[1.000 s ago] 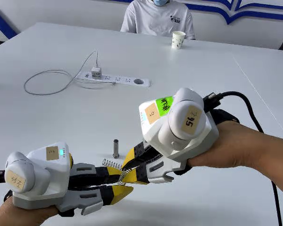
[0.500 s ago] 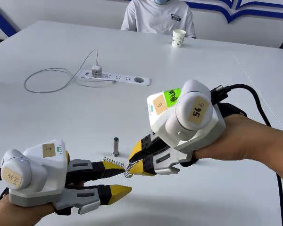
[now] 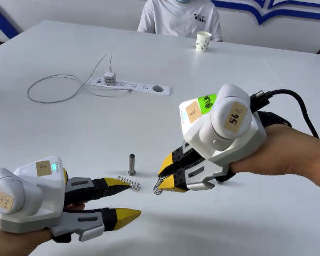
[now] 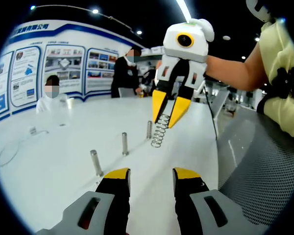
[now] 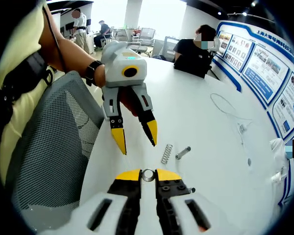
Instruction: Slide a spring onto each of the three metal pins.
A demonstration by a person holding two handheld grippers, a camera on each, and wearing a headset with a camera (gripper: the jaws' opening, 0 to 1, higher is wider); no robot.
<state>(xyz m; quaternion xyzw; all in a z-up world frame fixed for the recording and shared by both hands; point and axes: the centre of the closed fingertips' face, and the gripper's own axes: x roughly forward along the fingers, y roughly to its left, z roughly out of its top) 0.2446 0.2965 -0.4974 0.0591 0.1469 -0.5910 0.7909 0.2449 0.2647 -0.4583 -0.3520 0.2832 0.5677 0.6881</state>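
My right gripper (image 3: 163,177) is shut on a small spring (image 3: 158,186) that sticks out of its yellow tips just above the white table (image 3: 69,133). Its own view shows that spring (image 5: 148,175) end-on between the closed jaws. A second spring (image 3: 129,183) lies flat on the table beside one upright metal pin (image 3: 132,164). My left gripper (image 3: 127,199) is open and holds nothing, its upper tip next to the lying spring. From the left gripper view, three pins (image 4: 124,143) stand in a row, and the right gripper (image 4: 169,108) holds its spring (image 4: 160,131) close to the farthest one.
A white power strip (image 3: 129,88) with a charger and a looping cable lies mid-table. A paper cup (image 3: 202,41) stands at the far edge in front of a seated person (image 3: 178,16). A grey mesh chair (image 5: 54,147) sits at my side.
The two grippers have drawn apart: the right one has moved right with its spring, and the left one has pulled back left. The lying spring and the pin have stayed put.
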